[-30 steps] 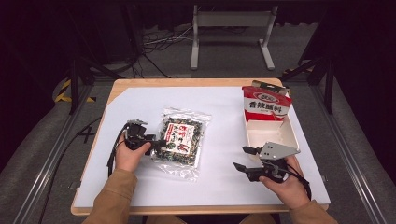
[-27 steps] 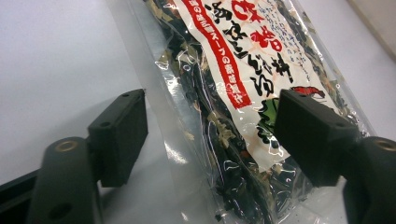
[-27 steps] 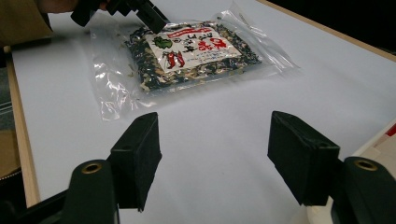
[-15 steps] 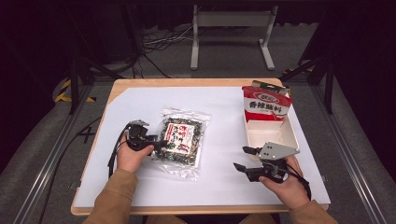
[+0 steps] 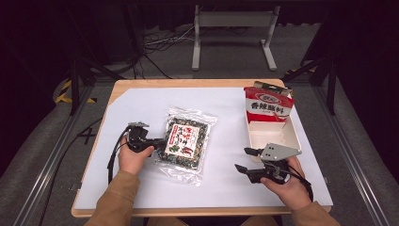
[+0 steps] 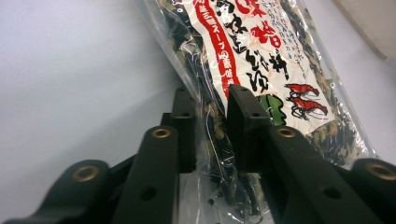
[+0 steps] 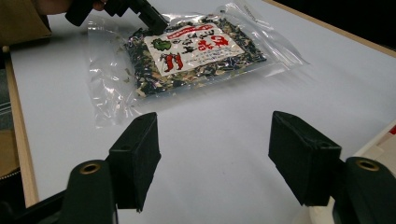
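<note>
Near the middle of the bench (image 5: 141,197), slightly toward nine o'clock, lies a clear packet of dried seaweed mix (image 5: 186,141) with a white and red printed label, flat on the white surface. At the packet's nine o'clock edge the left gripper (image 5: 160,142) has its jaws around the plastic rim; they have just been closing, and in the left gripper view the pads pinch the crinkled edge of the packet between them. The person's left hand (image 5: 131,157) holds that gripper low on the bench. Well apart, toward four o'clock, the right gripper (image 5: 246,160) hovers just above the bench in the right hand (image 5: 287,183), its jaws standing wide apart with nothing between them. Just beside it, at two o'clock, stands an open white carton (image 5: 274,134) with a red printed flap raised at its far end.
</note>
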Available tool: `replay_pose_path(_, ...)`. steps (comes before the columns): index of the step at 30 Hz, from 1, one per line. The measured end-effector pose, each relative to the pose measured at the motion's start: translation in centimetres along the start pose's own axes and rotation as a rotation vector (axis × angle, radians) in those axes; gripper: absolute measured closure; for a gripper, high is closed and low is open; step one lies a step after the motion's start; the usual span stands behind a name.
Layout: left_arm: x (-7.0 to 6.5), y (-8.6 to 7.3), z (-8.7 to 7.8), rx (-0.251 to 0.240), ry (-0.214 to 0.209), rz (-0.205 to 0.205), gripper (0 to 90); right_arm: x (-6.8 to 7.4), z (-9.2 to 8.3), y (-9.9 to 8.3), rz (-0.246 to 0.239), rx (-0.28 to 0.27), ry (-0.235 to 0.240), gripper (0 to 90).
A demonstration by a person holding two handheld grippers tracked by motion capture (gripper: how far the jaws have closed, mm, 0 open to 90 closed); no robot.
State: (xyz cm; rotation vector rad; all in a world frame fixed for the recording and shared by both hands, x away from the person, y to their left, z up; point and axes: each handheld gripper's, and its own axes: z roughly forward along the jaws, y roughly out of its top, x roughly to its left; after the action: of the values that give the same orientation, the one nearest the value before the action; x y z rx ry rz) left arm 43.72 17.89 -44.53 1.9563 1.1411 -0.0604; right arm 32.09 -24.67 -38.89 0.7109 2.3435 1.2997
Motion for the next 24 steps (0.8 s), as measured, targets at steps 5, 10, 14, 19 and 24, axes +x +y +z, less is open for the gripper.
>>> replay_pose_path(5,-0.8,0.1,-0.2,-0.03,-0.013,0.02,78.3,0.0,0.0,0.0,0.001,-0.001,-0.001,33.3)
replay_pose_path(10,-1.4,0.3,-1.2,-0.08,-0.045,0.027,80.0,0.0,0.0,-0.1,0.008,0.0,0.003,33.3)
replay_pose_path(14,-2.5,0.6,-2.2,-0.132,-0.056,0.068,80.8,0.1,0.0,-0.2,0.074,-0.016,0.017,37.2)
replay_pose_path(19,-3.8,0.8,-3.8,-0.186,-0.092,0.106,82.6,0.3,0.0,-0.1,0.152,-0.034,0.029,41.7)
replay_pose_path(24,-5.4,0.9,-4.8,-0.233,-0.103,0.167,87.3,0.2,0.2,0.0,0.165,-0.028,0.026,41.5)
